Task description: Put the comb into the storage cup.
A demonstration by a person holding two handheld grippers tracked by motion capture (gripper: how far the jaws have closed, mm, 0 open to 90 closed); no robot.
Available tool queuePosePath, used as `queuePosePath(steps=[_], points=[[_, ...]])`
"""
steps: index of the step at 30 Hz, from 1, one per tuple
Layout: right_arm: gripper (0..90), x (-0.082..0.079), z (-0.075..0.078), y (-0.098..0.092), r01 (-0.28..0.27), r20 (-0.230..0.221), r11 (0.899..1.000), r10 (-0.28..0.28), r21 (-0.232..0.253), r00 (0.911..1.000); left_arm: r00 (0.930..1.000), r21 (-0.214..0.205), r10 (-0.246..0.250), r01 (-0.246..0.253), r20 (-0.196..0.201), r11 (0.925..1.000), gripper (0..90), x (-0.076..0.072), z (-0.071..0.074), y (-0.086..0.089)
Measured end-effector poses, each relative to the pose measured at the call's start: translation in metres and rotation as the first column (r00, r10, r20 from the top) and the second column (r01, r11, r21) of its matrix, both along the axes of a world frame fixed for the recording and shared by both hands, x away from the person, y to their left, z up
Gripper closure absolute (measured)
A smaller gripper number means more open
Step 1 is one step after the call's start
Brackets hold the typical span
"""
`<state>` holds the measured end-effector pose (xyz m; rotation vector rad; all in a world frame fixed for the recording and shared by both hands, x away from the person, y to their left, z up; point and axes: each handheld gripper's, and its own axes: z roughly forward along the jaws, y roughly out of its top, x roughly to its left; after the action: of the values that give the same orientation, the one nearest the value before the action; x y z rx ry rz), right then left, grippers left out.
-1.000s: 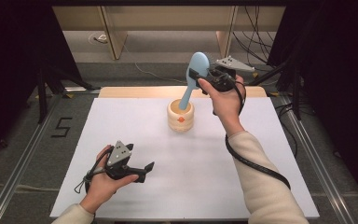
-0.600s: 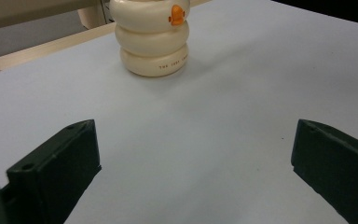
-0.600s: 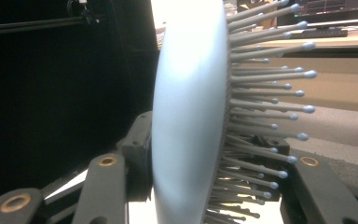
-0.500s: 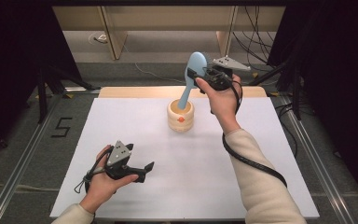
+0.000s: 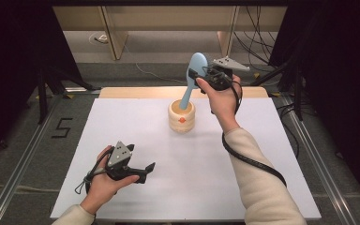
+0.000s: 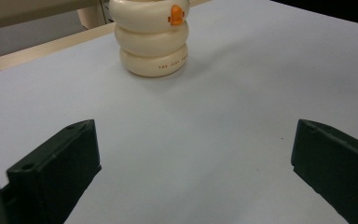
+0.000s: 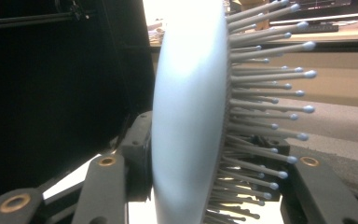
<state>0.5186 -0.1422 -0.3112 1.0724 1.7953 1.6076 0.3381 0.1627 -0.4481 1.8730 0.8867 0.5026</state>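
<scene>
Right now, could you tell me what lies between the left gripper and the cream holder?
Nothing: in the left gripper view, bare white table runs from the open left gripper to the cream holder.

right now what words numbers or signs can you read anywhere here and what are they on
"5": a dark numeral on the floor, left of the white table.
Small brown print low on the cream ringed holder: too blurred to read for sure; it seems to start with "THE".
Orange mark near the holder's top: a small emblem, no letters legible.
Blue hairbrush: no text seen.
</scene>
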Motion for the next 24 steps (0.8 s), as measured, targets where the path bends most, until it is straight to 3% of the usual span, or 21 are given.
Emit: queuePosePath(steps=[24], points=[[51.5,0.013,-0.020,0.002,0.034,-0.042,0.999,-0.034,-0.007,0.9985,1.0000,-0.001,-0.003,0.003,-0.001,1.0000,0.5,0.000,0.000,-0.001]])
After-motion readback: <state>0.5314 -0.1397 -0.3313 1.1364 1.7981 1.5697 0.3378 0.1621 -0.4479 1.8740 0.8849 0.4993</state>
